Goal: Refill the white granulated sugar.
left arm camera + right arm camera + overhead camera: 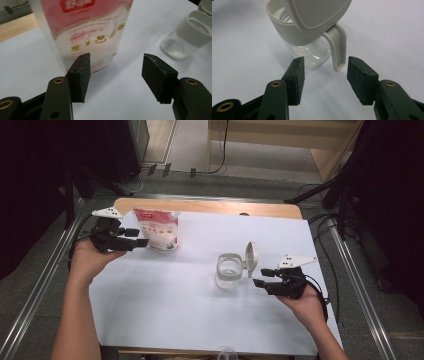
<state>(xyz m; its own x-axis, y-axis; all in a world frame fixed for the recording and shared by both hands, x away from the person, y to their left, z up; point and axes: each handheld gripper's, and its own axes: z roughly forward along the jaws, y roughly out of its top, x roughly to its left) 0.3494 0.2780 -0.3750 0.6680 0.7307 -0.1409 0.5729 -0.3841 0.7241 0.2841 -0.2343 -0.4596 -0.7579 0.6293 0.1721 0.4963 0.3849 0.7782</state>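
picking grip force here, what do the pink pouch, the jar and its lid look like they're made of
Pink pouch: thin flexible plastic film, glossy, with printed pink and white panels; its side edge looks translucent in the left gripper view.
Jar: clear and hard, glass or rigid plastic; the table shows through it and it carries sharp highlights, which one I cannot tell.
Lid: opaque off-white moulded plastic, matte, flipped open on a hinge.

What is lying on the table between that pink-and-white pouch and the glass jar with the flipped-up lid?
Nothing: in the high view the stretch of white sheet between the pouch and the jar is bare.
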